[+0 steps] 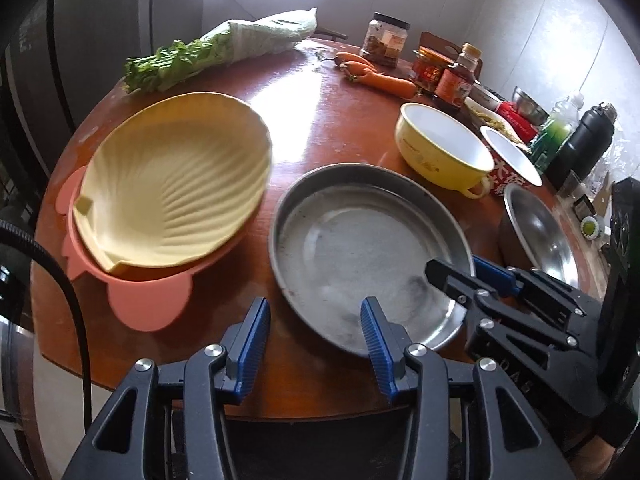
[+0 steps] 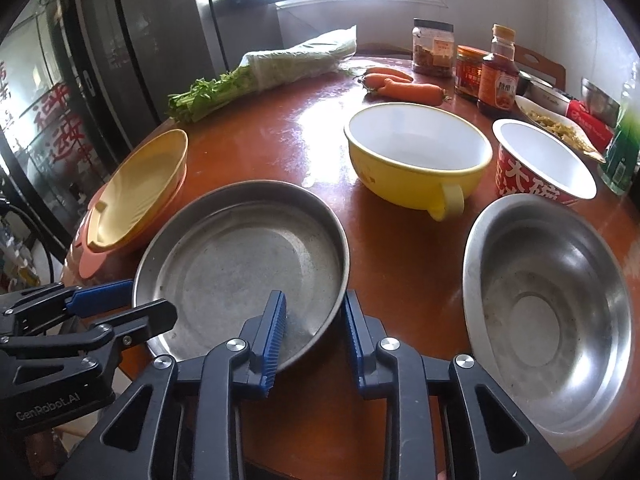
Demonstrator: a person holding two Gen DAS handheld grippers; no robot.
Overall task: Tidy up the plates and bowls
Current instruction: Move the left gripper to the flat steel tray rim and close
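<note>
A: Item one, the metal pan (image 2: 244, 264). Where does it lie against the jaws?

B: On the round worktop (image 2: 280, 136), near edge. The right gripper (image 2: 314, 330) straddles the pan's near rim, one blue pad inside the wall, the other outside, jaws narrow and closing; whether the pads press the wall cannot be told. The left gripper (image 1: 316, 344) has its right pad over the pan's near rim and its left pad over bare worktop, jaws moderately apart, holding nothing.

A: Other plates and bowls?

B: Yellow shell-shaped plate (image 1: 172, 184) resting tilted in a pink dish (image 1: 148, 292), left of the pan. Yellow handled bowl (image 2: 420, 156), white inside, beyond the pan. Steel bowl (image 2: 548, 312) to the right. Red paper bowl (image 2: 540, 164) behind it.

A: Writing?

B: Large white Chinese characters on the red paper bowl. "GenRobot.AI" on the left gripper's body in the right wrist view. Red-labelled sauce bottle (image 2: 496, 76) and two jars, label text too small to read. Red characters on the dark glass door (image 2: 52, 120) at left.

A: Differences between views?

B: The right wrist view shows the steel bowl whole; the left cuts it off. The left wrist view alone shows a black flask (image 1: 584, 144) and a green bottle (image 1: 558, 128) clearly. Both show carrots (image 2: 404, 86) and bagged greens (image 2: 264, 76) at the far side.
</note>
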